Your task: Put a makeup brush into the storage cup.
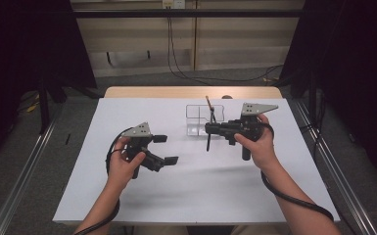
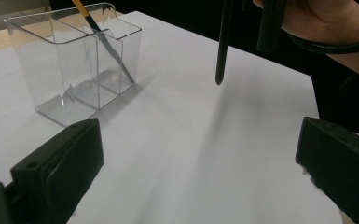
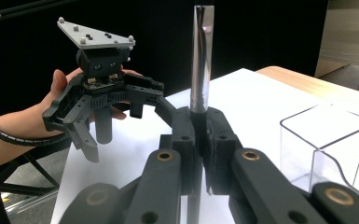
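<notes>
A clear plastic holder (image 1: pixel 196 120) with compartments stands at the table's back middle, and an orange-tipped pencil (image 1: pixel 209 106) leans in it. My right gripper (image 1: pixel 209 129) is just in front of the holder, shut on a black pen (image 1: pixel 208 141) held upright above the table. In the right gripper view the pen (image 3: pixel 201 70) rises from between the shut jaws of that gripper (image 3: pixel 200 126). My left gripper (image 1: pixel 166 149) is at the table's left middle, open with nothing between its fingers. The left gripper view shows the holder (image 2: pixel 74 70), the pencil (image 2: pixel 100 35) and the hanging pen (image 2: pixel 224 42) beyond that open gripper (image 2: pixel 199 140).
A white sheet (image 1: pixel 196 186) covers the table, whose wooden edge (image 1: pixel 176 92) shows at the back. Dark curtains and metal rails stand on both sides. Cables trail from both grippers along the person's forearms.
</notes>
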A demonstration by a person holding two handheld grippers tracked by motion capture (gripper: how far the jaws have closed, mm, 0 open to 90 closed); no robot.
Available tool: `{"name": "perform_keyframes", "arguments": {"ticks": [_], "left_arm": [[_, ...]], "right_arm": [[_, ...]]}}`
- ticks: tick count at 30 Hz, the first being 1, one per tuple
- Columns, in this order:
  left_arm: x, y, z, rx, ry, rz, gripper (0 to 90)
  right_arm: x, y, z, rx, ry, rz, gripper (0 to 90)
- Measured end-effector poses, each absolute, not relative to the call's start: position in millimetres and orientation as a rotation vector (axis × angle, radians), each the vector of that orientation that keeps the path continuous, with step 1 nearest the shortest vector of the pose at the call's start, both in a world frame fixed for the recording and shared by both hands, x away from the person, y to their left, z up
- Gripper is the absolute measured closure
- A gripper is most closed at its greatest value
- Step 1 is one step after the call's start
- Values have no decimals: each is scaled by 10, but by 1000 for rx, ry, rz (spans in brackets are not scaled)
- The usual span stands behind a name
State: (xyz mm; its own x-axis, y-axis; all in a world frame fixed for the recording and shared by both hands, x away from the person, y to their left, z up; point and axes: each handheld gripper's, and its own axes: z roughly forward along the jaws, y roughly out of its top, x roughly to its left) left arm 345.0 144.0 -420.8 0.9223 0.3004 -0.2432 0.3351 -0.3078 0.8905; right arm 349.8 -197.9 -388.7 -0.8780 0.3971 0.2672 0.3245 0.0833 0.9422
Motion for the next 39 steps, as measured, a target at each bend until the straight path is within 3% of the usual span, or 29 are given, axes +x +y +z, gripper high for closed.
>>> {"name": "perform_keyframes", "arguments": {"ticks": [39], "left_arm": [[3336, 2077, -4241, 1928, 552, 81, 6]], "right_arm": [[3519, -2040, -3835, 753, 2238, 1936, 849]]}}
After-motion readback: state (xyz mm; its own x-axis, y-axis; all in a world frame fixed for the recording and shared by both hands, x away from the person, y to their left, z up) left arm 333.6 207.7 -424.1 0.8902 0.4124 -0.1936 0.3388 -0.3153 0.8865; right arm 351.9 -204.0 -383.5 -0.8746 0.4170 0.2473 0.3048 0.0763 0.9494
